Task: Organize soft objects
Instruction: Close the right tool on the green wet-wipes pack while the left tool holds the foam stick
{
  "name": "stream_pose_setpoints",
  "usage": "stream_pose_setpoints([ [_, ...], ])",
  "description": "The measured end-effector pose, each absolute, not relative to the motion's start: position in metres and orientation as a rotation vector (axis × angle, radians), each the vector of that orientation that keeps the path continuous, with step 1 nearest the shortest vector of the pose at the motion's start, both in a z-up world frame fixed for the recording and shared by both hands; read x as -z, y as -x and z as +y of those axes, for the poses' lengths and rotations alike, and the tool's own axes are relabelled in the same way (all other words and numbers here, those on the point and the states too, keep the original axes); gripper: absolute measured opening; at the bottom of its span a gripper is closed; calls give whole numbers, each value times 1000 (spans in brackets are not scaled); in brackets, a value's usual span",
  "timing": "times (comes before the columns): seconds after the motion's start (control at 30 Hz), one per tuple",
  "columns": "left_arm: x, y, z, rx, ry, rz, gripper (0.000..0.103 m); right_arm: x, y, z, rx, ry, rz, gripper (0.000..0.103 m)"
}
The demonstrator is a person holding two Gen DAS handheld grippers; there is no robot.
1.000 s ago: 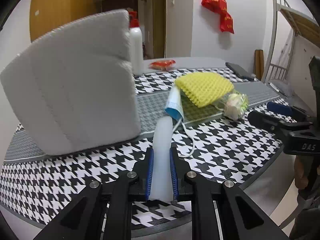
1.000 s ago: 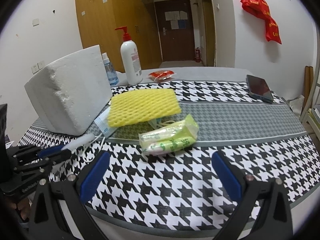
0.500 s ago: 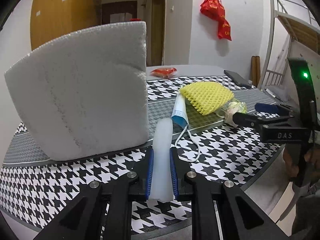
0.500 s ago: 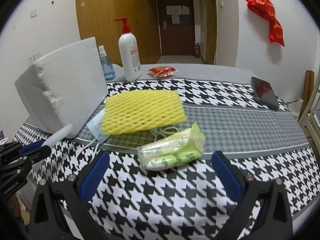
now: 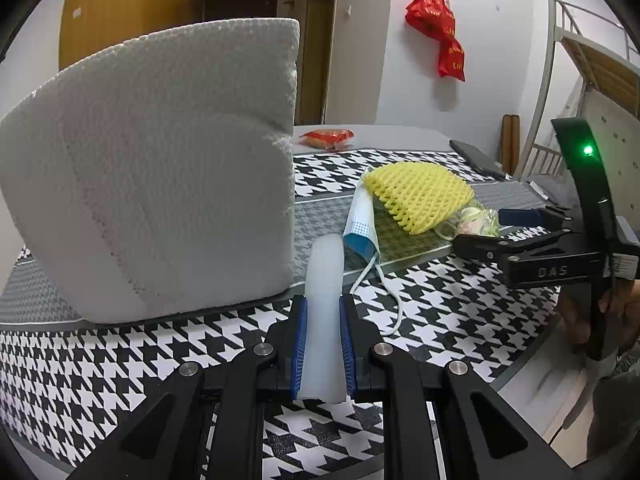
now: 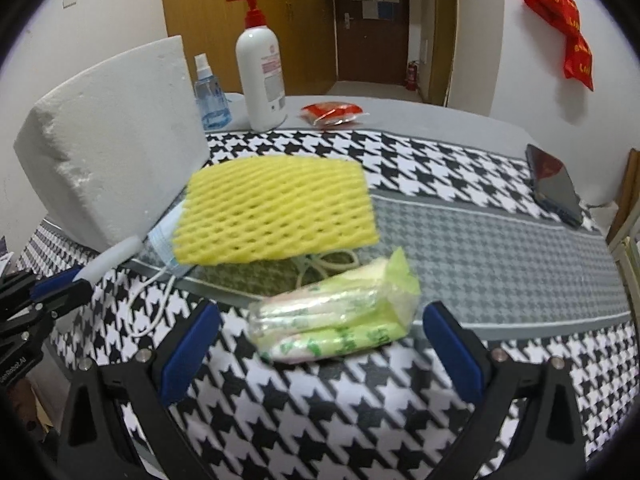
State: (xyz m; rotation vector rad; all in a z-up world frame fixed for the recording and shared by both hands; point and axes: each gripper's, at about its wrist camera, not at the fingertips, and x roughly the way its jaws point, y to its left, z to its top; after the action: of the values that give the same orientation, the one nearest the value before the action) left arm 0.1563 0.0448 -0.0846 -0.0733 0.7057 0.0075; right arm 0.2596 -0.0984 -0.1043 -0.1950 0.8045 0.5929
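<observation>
My left gripper (image 5: 323, 312) is shut on a pale translucent soft tube (image 5: 324, 300) whose tip points at the face mask (image 5: 360, 224). That tube (image 6: 114, 258) and left gripper (image 6: 60, 288) also show at the left of the right wrist view. A big white foam block (image 5: 160, 176) stands just left of the tube. A yellow foam net (image 6: 276, 210) lies over the mask (image 6: 164, 244) mid-table. In front of it lies a green tissue pack (image 6: 336, 316). My right gripper (image 6: 320, 340) is open, its blue pads on either side of the pack without touching it.
A pump bottle (image 6: 260, 72), a blue spray bottle (image 6: 210, 96) and a red packet (image 6: 332, 112) stand at the back of the houndstooth table (image 6: 360, 412). A dark phone (image 6: 554, 184) lies at the right. The table's edge runs close under both grippers.
The right gripper has moved forward toward the tissue pack, which now lies between its open fingers. The left gripper still holds the tube and has barely shifted.
</observation>
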Motion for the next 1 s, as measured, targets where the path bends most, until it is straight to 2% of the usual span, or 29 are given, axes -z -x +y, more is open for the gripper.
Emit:
stream_pose_setpoints([
  [0.6, 89, -168, 45, -7, 75, 715, 18, 114, -275, -85, -588, 315, 837, 102],
  [0.73, 89, -167, 45, -10, 76, 716, 18, 116, -277, -86, -585, 303, 858, 87],
  [0.83, 88, -165, 45, -12, 79, 713, 18, 115, -278, -89, -582, 287, 858, 80],
  [1.0, 84, -158, 44, -10, 75, 701, 18, 111, -272, -94, -574, 274, 846, 77],
])
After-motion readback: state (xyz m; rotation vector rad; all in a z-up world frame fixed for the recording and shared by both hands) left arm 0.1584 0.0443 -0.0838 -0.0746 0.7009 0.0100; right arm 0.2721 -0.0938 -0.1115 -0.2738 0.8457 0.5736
